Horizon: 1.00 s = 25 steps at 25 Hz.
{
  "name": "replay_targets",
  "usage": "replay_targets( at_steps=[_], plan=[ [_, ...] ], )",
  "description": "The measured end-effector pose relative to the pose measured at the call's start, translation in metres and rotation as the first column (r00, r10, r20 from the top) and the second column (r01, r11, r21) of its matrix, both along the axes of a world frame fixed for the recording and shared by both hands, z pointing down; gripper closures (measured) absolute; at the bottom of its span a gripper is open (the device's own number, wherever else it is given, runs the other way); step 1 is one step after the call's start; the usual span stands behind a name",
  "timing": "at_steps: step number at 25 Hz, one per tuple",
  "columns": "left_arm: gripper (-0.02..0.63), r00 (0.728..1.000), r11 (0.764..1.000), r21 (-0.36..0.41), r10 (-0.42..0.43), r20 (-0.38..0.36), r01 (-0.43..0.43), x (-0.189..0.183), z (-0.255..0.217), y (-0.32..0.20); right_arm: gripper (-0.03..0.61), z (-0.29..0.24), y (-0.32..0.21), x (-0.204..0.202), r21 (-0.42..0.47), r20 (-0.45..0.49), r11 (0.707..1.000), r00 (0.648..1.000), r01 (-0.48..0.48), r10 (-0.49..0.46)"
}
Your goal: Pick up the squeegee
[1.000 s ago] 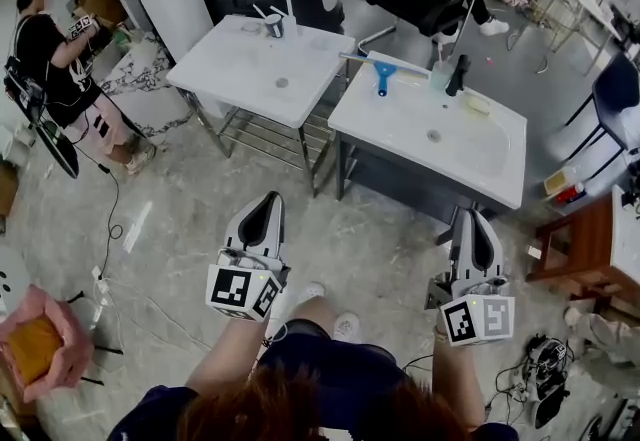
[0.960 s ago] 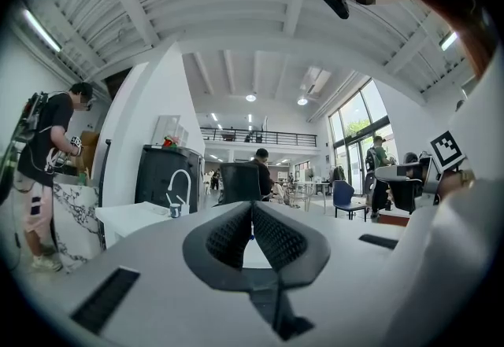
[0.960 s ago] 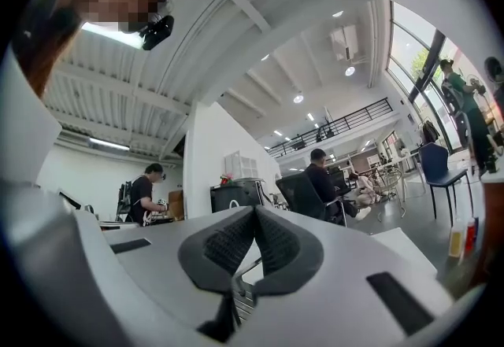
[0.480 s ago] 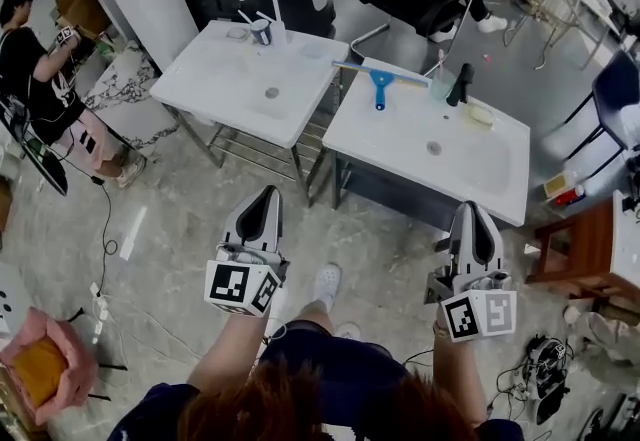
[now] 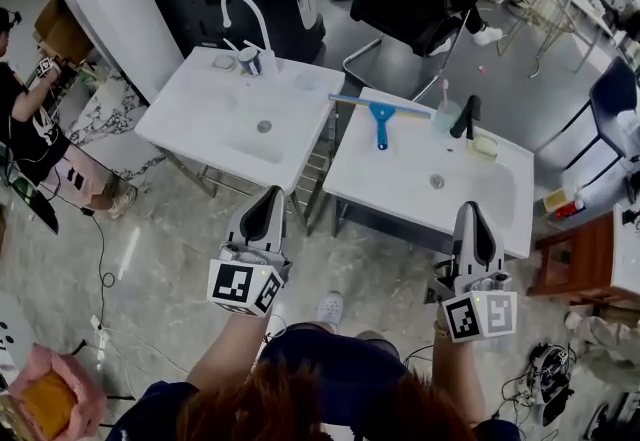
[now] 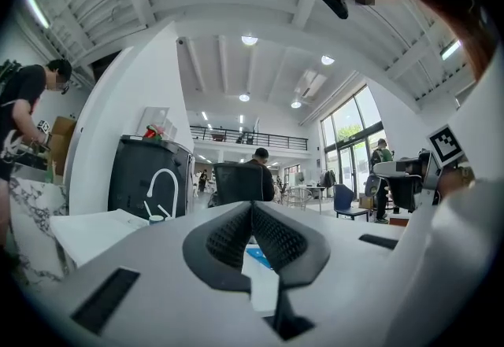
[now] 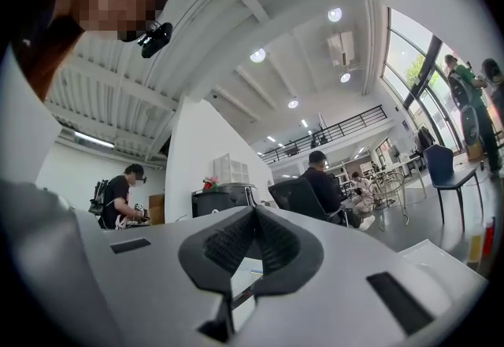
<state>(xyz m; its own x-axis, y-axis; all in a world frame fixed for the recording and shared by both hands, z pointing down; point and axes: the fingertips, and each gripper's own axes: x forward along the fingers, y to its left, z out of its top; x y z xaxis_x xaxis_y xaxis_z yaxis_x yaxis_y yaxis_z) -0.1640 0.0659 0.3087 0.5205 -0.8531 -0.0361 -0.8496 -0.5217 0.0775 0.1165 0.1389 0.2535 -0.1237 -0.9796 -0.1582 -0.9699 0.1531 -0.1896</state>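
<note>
Floor (image 5: pixel 170 229): I am seeing it lying open up to the near edge of the white right sink (image 5: pixel 400 179). Left gripper (image 5: pixel 268 197), right gripper (image 5: pixel 472 211): their own views are showing jaws pressed together, holding nothing. Squeegee (image 5: pixel 380 119), blue: lying at that sink's far left rim, whole in the head view alone.

**Occlusions and cut-offs**

Left gripper view: the left gripper (image 6: pixel 252 208) body fills the lower half. Only a blue sliver of the squeegee (image 6: pixel 260 257) shows through the gap behind its closed tips.

Right gripper view: the right gripper (image 7: pixel 253 212) body blocks the lower half likewise. Too little shows through its gap to identify.

Head view:
- The person (image 5: pixel 25 134) is cut by the left edge.
- The pink bag (image 5: pixel 45 394) is cut by the bottom-left corner.
- The pale object (image 5: pixel 486 145) beside the black faucet (image 5: pixel 468 116) is too small to name.
- The cup (image 5: pixel 250 60) contents are unresolved.
</note>
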Motion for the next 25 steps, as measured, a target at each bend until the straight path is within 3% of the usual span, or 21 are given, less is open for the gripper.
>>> replay_targets(
  at_steps=[12, 23, 25],
  plan=[
    [0.589, 1.0, 0.999, -0.041, -0.006, -0.004, 0.006, 0.009, 0.019, -0.087, 0.563, 0.01, -0.095, 0.009, -0.027, 0.001, 0.999, 1.0, 0.018, -0.018],
    [0.589, 0.983, 0.984, -0.001, -0.177, 0.041, 0.178, 0.047, 0.012, -0.202, 0.561, 0.004, -0.25, 0.054, -0.003, -0.016, 0.982, 0.981, 0.191, -0.191],
    [0.589, 0.977, 0.977, 0.005, -0.213, 0.022, 0.212, 0.057, 0.01, -0.224, 0.561, 0.004, -0.278, 0.067, -0.005, -0.011, 0.976, 0.976, 0.218, -0.218]
  ],
)
